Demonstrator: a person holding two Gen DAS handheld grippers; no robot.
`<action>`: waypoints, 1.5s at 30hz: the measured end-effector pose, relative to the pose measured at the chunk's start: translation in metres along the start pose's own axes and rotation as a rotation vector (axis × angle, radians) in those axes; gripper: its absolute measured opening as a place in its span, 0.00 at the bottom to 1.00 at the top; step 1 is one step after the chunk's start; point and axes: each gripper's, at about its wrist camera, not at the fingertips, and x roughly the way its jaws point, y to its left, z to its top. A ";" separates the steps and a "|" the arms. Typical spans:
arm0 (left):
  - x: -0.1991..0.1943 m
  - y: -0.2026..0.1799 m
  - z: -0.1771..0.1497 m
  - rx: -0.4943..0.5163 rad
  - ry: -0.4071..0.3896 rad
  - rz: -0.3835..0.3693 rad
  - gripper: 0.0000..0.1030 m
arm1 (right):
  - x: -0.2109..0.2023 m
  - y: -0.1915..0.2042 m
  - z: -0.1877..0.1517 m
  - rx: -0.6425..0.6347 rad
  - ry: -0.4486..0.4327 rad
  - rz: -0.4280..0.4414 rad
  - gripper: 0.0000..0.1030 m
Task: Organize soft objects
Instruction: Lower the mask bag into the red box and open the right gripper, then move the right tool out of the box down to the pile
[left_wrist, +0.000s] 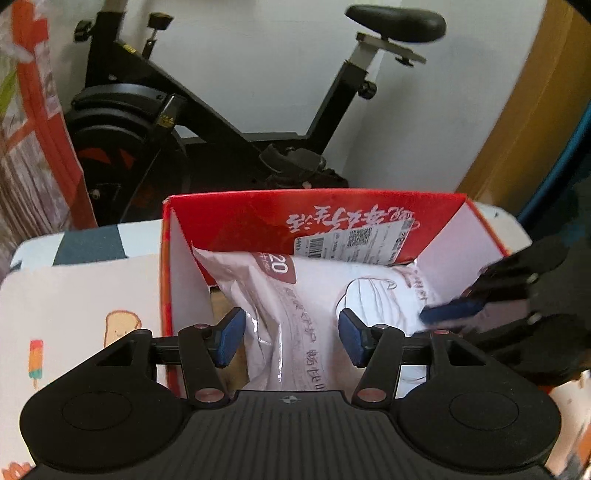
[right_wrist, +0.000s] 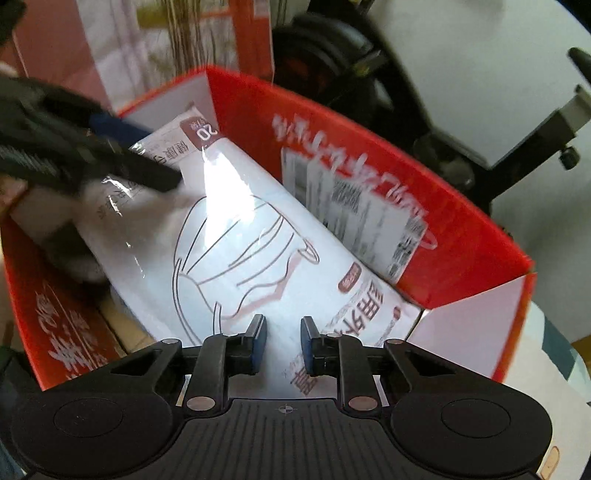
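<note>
A white plastic pack of face masks (left_wrist: 306, 295) (right_wrist: 240, 240) lies slanted inside an open red cardboard box (left_wrist: 258, 218) (right_wrist: 461, 236). My left gripper (left_wrist: 291, 338) (right_wrist: 140, 151) reaches down into the box. Its blue pads press the wrinkled far end of the pack from both sides. My right gripper (right_wrist: 283, 339) hovers over the near end of the pack. Its jaws stand a narrow gap apart and pinch nothing. In the left wrist view the right gripper's blurred fingers (left_wrist: 450, 308) come in from the right at the pack's edge.
The box sits on a cloth (left_wrist: 74, 295) printed with toast and ice lollies. A black exercise bike (left_wrist: 221, 122) stands just behind it by a white wall. An orange and white bag (left_wrist: 37, 110) is at the left, and a brown panel (left_wrist: 517, 110) at the right.
</note>
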 end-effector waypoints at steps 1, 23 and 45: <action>-0.003 0.002 0.000 -0.011 -0.011 -0.017 0.52 | 0.003 0.000 0.001 -0.005 0.019 0.001 0.18; -0.033 -0.002 -0.017 0.004 -0.076 0.020 0.28 | -0.019 0.008 0.011 0.003 0.068 -0.049 0.27; -0.107 -0.024 -0.064 0.025 -0.166 0.164 0.93 | -0.109 0.028 -0.039 0.218 -0.188 -0.142 0.99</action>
